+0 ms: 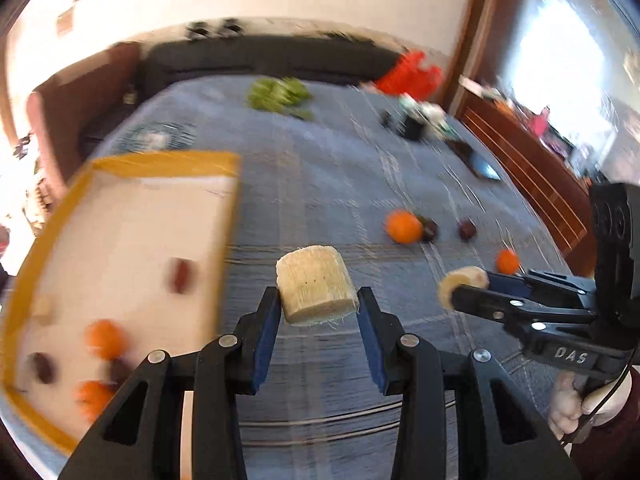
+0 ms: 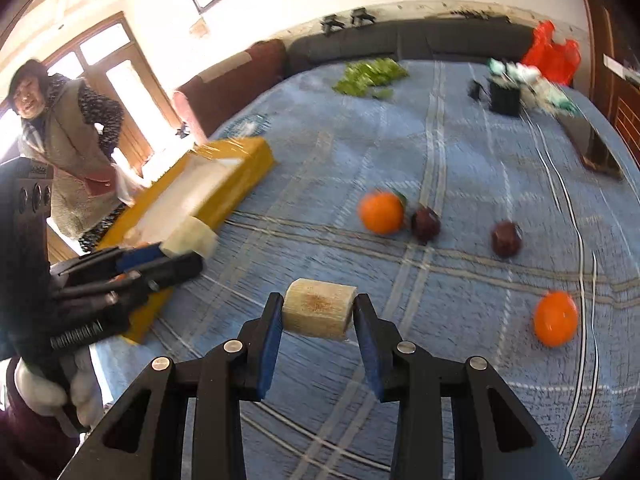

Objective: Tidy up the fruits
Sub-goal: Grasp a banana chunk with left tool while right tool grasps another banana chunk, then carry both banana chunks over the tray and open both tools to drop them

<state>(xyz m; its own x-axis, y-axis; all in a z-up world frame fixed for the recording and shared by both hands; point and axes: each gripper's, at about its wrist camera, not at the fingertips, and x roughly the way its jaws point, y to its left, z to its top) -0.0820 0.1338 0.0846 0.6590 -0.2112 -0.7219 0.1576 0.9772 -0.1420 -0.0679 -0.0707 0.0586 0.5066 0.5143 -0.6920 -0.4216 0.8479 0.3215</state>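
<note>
The left gripper (image 1: pixel 318 312) has its fingers clamped on a pale sugarcane chunk (image 1: pixel 316 290). The right gripper (image 2: pixel 318 318) grips another pale chunk (image 2: pixel 318 310) the same way. Both chunks are up in the air over the blue bed cover (image 2: pixel 460 152). The yellow box (image 1: pixel 132 168) already holds some oranges and dark fruits. Two oranges (image 2: pixel 381 212) and two dark fruits (image 2: pixel 426 223) lie on the bed, so the job looks about half done.

Black linkage tool (image 1: pixel 318 312), blue pads (image 1: pixel 266 344), silver rivets; white glove (image 2: pixel 40 392), maroon sleeve (image 2: pixel 24 436).
</note>
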